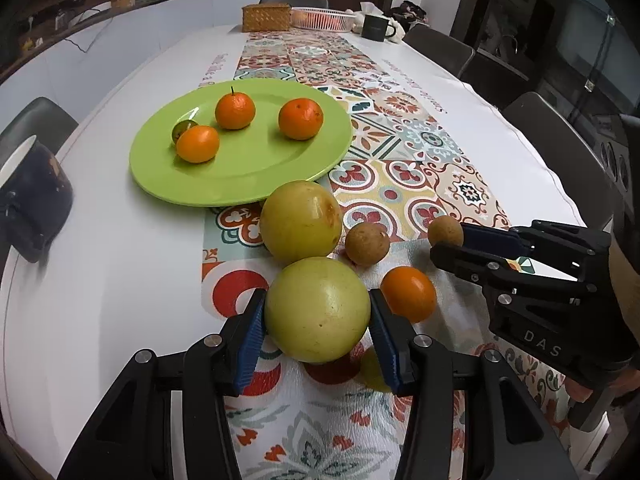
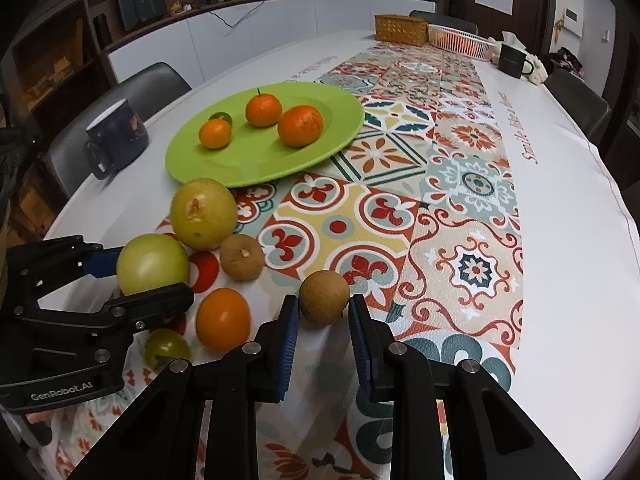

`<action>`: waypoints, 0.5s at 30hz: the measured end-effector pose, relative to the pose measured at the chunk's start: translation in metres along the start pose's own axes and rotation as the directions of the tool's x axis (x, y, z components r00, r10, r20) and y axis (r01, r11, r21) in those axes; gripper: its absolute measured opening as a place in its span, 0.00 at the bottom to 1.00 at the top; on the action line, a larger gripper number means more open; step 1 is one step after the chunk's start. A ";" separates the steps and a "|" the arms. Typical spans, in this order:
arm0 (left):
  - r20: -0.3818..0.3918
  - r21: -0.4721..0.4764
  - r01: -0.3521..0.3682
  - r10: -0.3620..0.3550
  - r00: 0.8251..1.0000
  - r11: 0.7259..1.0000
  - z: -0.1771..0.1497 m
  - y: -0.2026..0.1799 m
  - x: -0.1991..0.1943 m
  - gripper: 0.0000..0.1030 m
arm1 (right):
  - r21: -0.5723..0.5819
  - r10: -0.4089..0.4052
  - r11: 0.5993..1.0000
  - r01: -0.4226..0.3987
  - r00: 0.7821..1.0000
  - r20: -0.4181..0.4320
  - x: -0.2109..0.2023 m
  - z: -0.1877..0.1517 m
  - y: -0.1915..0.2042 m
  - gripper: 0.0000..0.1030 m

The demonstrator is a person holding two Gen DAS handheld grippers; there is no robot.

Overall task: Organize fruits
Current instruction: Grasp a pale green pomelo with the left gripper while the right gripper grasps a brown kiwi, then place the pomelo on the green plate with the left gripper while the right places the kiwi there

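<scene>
A green plate (image 1: 256,176) (image 2: 240,168) holds three oranges and a small green fruit. My left gripper (image 1: 318,320) (image 2: 148,276) has its blue pads against both sides of a yellow-green round fruit (image 1: 318,310) (image 2: 152,264) resting on the cloth. My right gripper (image 2: 324,316) (image 1: 448,240) is open with a small brown fruit (image 2: 324,298) (image 1: 445,230) at its fingertips, a gap on each side. A second yellow fruit (image 1: 301,222) (image 2: 203,214), another brown fruit (image 1: 367,244) (image 2: 242,257), an orange (image 1: 408,294) (image 2: 223,314) and a small green fruit (image 2: 166,346) lie loose between them.
A dark mug (image 1: 32,204) (image 2: 118,136) stands left of the plate by the table edge. A wicker box (image 1: 266,17), a white basket (image 1: 322,19) and a black mug (image 1: 376,28) stand at the far end. Chairs ring the table.
</scene>
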State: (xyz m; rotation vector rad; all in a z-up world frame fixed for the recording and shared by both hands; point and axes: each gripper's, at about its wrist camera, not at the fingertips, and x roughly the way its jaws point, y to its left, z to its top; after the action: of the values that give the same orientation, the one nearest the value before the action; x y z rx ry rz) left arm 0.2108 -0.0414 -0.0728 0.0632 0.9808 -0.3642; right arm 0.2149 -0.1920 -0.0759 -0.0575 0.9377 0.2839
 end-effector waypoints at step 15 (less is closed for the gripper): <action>0.098 -0.016 -0.037 0.039 0.994 0.999 0.004 0.001 -0.055 0.47 | -0.037 0.028 0.999 -0.023 0.991 0.131 -0.053 0.014 0.023 0.26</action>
State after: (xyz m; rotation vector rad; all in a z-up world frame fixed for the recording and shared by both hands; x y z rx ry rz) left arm 0.1874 -0.0265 -0.0256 0.0500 0.8833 -0.3223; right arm 0.1903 -0.1786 -0.0233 -0.0589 0.8032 0.3241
